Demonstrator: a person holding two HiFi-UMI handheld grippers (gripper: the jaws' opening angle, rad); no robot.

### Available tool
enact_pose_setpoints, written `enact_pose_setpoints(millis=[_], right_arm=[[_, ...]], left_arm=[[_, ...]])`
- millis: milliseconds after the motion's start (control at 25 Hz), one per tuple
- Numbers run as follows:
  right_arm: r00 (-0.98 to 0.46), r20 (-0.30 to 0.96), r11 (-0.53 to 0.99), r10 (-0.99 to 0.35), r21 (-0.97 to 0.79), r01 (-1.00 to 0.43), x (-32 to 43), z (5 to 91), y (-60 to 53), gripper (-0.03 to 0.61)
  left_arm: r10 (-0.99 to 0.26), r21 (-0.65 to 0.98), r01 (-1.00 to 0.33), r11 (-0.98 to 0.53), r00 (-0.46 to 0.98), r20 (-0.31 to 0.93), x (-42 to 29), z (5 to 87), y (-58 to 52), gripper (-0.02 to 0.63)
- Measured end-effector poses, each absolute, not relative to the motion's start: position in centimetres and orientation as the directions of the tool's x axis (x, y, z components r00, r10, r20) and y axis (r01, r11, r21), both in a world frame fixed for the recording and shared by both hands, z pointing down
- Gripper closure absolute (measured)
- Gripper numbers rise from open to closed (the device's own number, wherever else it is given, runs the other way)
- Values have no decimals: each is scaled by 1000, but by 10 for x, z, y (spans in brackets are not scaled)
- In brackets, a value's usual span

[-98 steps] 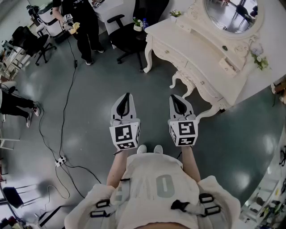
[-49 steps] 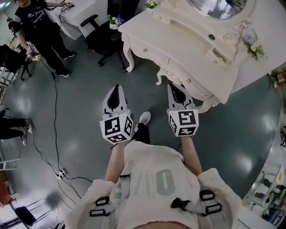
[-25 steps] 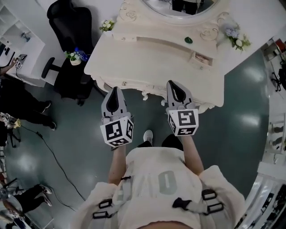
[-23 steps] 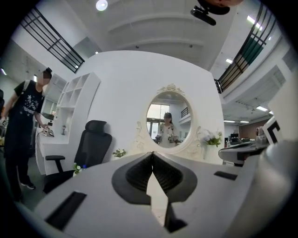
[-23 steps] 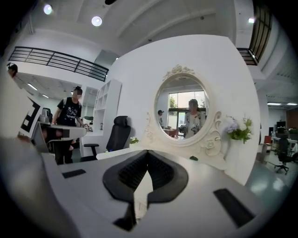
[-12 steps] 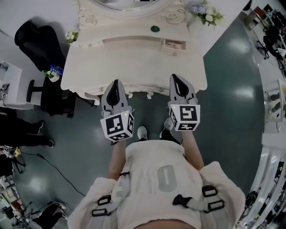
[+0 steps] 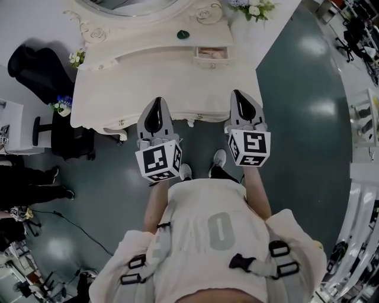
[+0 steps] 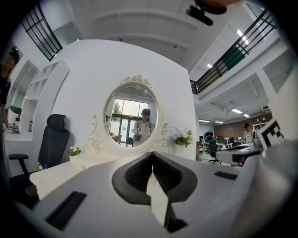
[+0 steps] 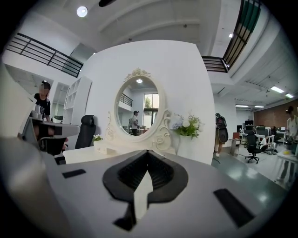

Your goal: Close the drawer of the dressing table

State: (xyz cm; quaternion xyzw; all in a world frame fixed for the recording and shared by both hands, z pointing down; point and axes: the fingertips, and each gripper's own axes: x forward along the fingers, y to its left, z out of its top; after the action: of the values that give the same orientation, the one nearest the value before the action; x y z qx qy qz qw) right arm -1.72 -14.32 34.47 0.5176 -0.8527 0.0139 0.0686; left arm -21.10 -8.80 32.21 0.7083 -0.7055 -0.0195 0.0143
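The head view looks steeply down from above the person, past the left tool (image 7: 156,105) and right tool (image 7: 241,96), onto the white surface (image 7: 166,77) close ahead. The left gripper view and right gripper view each ride behind their own tool, facing level toward the oval mirror (image 8: 130,116) nearby. All three views share that surface and the flowers (image 9: 188,124) at its right.

The white-framed oval mirror (image 7: 136,5) runs off the head view's top edge; what lies in the small open white drawer (image 7: 211,54) is too small to tell.
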Motion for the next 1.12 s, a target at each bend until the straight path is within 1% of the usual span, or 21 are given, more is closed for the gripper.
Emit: enact_pose_setpoints(millis=[280, 560, 680, 800, 1000, 1120], right_arm=[[-445, 150, 455, -883, 38, -890, 2, 350, -157, 569], [-428, 167, 440, -888, 37, -897, 28, 358, -177, 569], [-424, 180, 437, -887, 36, -899, 40, 362, -186, 569], [-421, 191, 434, -887, 34, -900, 52, 368, -197, 569], [-412, 214, 429, -885, 33, -903, 73, 379, -216, 569], [-407, 229, 425, -884, 33, -905, 84, 386, -228, 569]], left_arm=[[-998, 75, -996, -55, 54, -12, -187, 314, -114, 588], [-990, 92, -986, -138, 139, 6, -151, 322, -152, 464], [-986, 91, -982, -163, 166, 22, -136, 328, -176, 425], [-984, 99, -981, -164, 170, 52, -123, 341, -205, 416], [-973, 99, -980, -175, 187, 136, -95, 380, -251, 416], [-958, 109, -973, -204, 221, 181, -76, 408, -278, 373]])
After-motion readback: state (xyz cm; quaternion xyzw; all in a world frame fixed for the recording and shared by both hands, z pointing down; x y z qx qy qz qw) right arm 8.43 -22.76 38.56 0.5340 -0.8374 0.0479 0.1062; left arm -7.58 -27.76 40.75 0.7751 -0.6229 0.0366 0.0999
